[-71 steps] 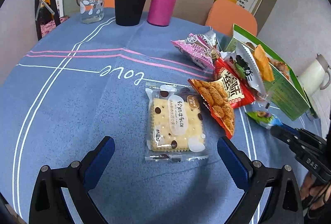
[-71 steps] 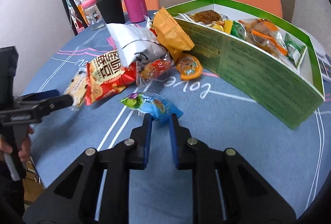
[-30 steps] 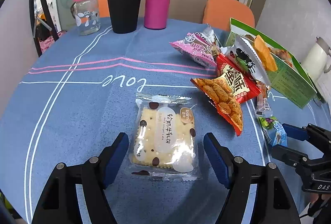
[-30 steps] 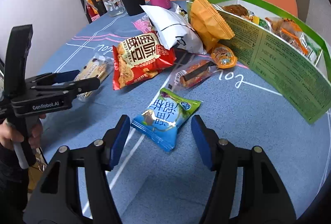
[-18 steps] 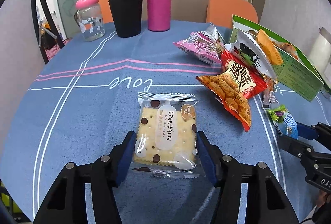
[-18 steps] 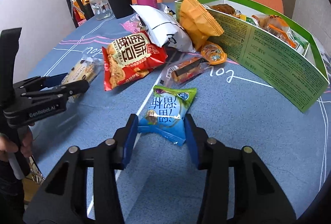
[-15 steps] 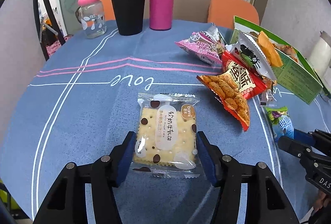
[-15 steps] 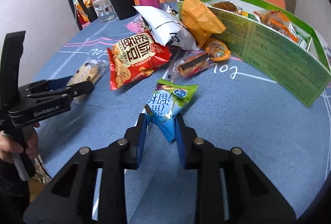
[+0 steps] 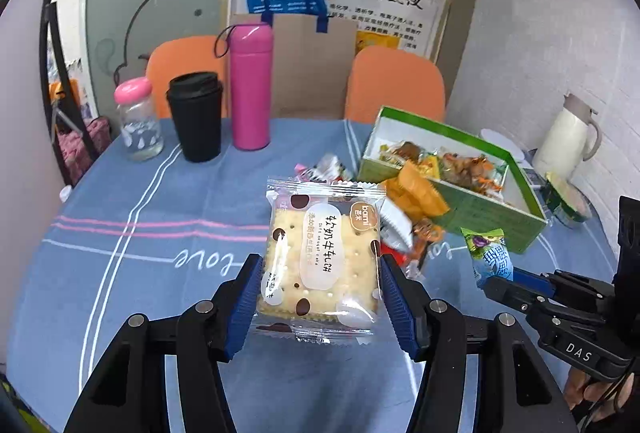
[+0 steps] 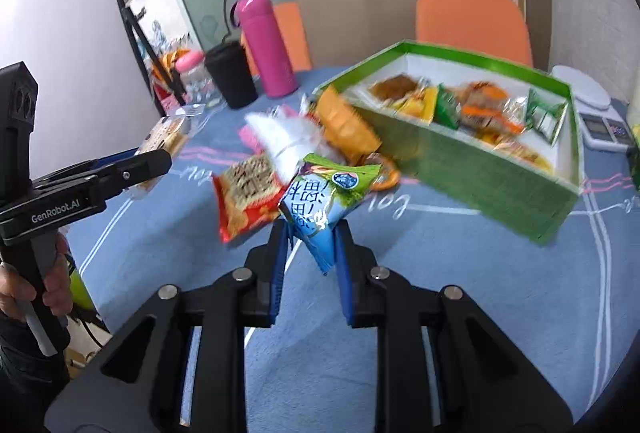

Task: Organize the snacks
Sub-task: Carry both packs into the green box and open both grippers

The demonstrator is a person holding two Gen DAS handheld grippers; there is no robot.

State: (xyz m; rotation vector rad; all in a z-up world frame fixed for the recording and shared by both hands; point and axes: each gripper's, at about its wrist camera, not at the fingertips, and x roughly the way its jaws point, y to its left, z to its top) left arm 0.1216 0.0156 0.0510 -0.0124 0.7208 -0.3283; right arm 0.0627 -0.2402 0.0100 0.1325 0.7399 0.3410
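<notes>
A: Left gripper (image 9: 320,297) clamps the cracker packet (image 9: 322,257) by its side edges, lifted off the table (image 9: 120,273). Right gripper (image 10: 310,253) pinches the blue-green pouch's (image 10: 324,197) lower corner.

B: Risks?

A: Pouch could pivot or slip from that corner hold (slick film, probably). Both must clear the near wall of the green box (image 10: 480,169), which is crowded already.

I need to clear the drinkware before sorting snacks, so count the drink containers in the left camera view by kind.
Pink flask: 1
Black lidded cup: 1
Glass jar with pink lid: 1
White jug: 1
Total: 4
</notes>
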